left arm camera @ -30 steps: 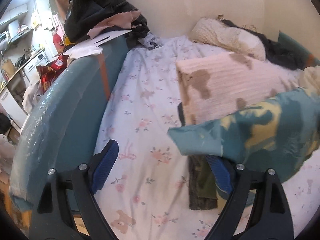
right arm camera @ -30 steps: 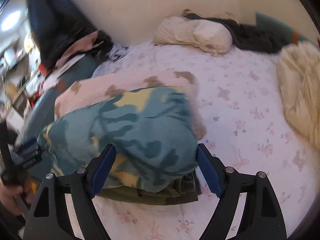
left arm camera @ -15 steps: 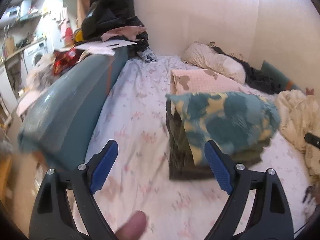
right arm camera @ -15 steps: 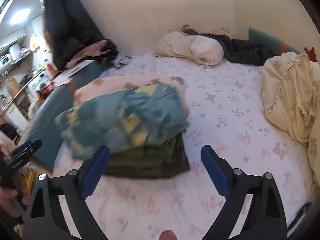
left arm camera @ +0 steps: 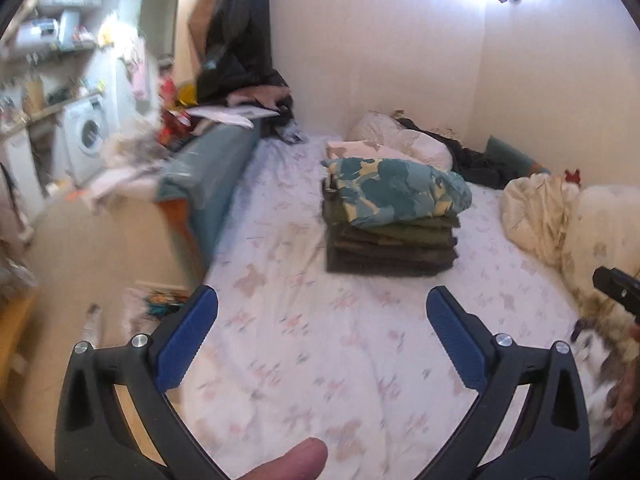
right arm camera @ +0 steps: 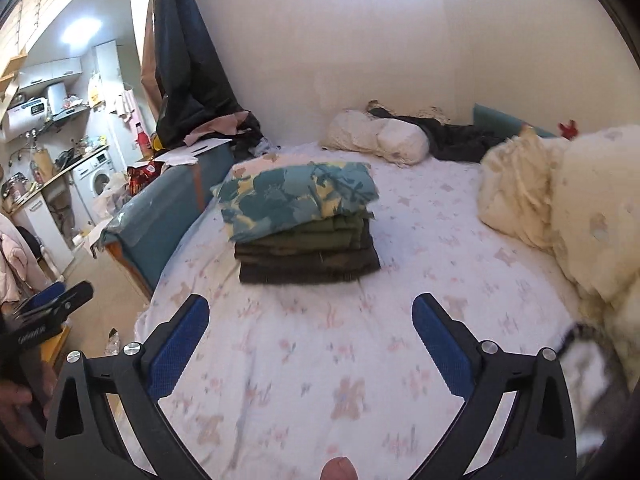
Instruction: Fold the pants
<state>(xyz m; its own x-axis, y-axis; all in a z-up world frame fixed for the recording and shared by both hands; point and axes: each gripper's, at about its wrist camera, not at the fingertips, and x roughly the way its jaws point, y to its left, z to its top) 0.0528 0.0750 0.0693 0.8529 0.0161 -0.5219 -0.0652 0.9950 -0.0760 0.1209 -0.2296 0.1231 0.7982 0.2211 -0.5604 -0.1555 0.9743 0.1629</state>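
A folded pair of teal and yellow patterned pants (left arm camera: 396, 192) (right arm camera: 296, 198) lies on top of a stack of folded dark green pants (left arm camera: 392, 248) (right arm camera: 308, 254) in the middle of the bed. My left gripper (left arm camera: 322, 306) is open and empty, held back over the near part of the bed. My right gripper (right arm camera: 310, 314) is open and empty too, well short of the stack. The left gripper also shows at the left edge of the right wrist view (right arm camera: 52, 306).
The bed has a white flowered sheet (right arm camera: 320, 360). A teal bed rail (left arm camera: 212, 176) runs along its left side. Cream bedding (right arm camera: 560, 208) is heaped on the right. Pillows and dark clothes (right arm camera: 400, 136) lie by the far wall. A washing machine (left arm camera: 86, 136) stands far left.
Both grippers have drawn back from the stack. The patterned pants, close between the fingers a second ago, now rest on the stack farther away.
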